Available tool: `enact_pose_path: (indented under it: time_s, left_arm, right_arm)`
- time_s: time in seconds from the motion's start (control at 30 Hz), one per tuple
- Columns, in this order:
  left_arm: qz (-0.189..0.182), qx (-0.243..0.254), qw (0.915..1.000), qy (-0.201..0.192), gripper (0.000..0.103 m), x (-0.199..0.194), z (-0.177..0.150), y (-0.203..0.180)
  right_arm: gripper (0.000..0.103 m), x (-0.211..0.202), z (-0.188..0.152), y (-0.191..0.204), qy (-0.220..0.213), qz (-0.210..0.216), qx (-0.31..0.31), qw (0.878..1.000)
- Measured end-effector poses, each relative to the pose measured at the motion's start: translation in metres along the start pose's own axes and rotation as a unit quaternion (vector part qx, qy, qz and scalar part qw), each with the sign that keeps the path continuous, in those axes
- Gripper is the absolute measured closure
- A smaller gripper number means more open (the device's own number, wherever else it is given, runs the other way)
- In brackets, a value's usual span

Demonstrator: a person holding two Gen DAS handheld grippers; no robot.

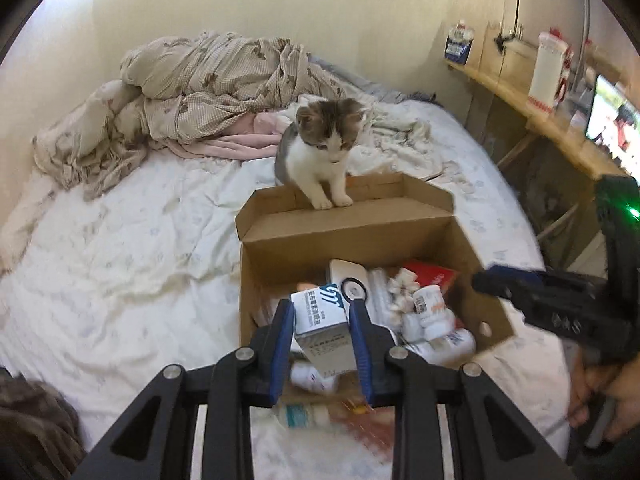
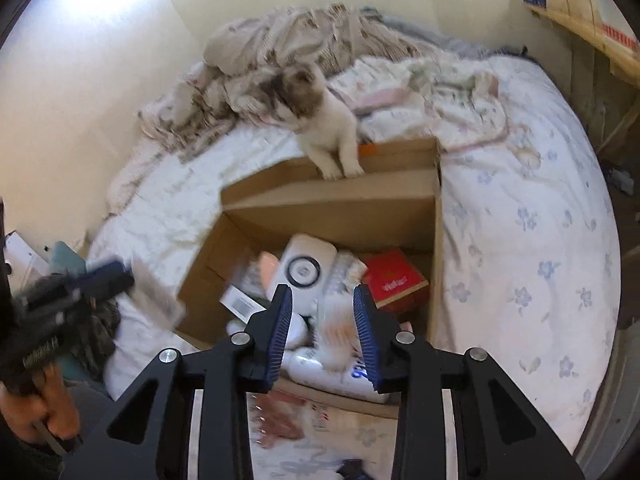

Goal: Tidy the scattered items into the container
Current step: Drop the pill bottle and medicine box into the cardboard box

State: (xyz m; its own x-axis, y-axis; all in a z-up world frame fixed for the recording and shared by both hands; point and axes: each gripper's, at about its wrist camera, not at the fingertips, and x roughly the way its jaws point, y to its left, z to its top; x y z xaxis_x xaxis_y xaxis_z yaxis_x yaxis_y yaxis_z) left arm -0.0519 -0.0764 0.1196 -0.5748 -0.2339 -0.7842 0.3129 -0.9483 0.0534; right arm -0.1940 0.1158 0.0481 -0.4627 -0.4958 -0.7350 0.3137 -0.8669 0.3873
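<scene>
An open cardboard box (image 1: 360, 236) (image 2: 344, 208) sits on the bed and holds several items: white bottles, a red box (image 2: 394, 278) and a white device (image 2: 306, 266). My left gripper (image 1: 322, 308) is shut on a white and blue carton (image 1: 322, 322), tilted, above the box's near edge. My right gripper (image 2: 322, 296) is open over the box; a blurred white and orange bottle (image 2: 338, 328) lies between its fingers, apart from both. The right gripper also shows in the left wrist view (image 1: 560, 300). A small bottle (image 1: 304, 416) and a red packet (image 1: 372, 428) lie on the sheet in front of the box.
A kitten (image 1: 320, 152) (image 2: 320, 120) stands with its front paws on the box's far flap. A crumpled duvet (image 1: 180, 92) lies at the head of the bed. A wooden desk (image 1: 552, 120) with a screen stands at the right.
</scene>
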Motion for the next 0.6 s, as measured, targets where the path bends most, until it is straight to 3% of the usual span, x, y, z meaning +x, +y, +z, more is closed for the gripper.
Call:
enact_pose_path:
  time_s: [0.53,0.57,0.6]
  left_arm:
    - [0.053,0.017,0.9955,0.077,0.073,0.092,0.008,-0.009]
    - [0.054,0.014,0.9951,0.082,0.07,0.095,0.007,-0.009]
    - [0.053,0.009,0.9946,0.088,0.06,0.097,0.006,-0.008]
  right_arm:
    - [0.069,-0.012,0.014,-0.01,-0.013,0.023,0.03,0.999]
    - [0.069,-0.012,0.014,-0.011,-0.013,0.023,0.032,0.999]
    - [0.069,-0.012,0.014,-0.011,-0.012,0.023,0.034,0.999]
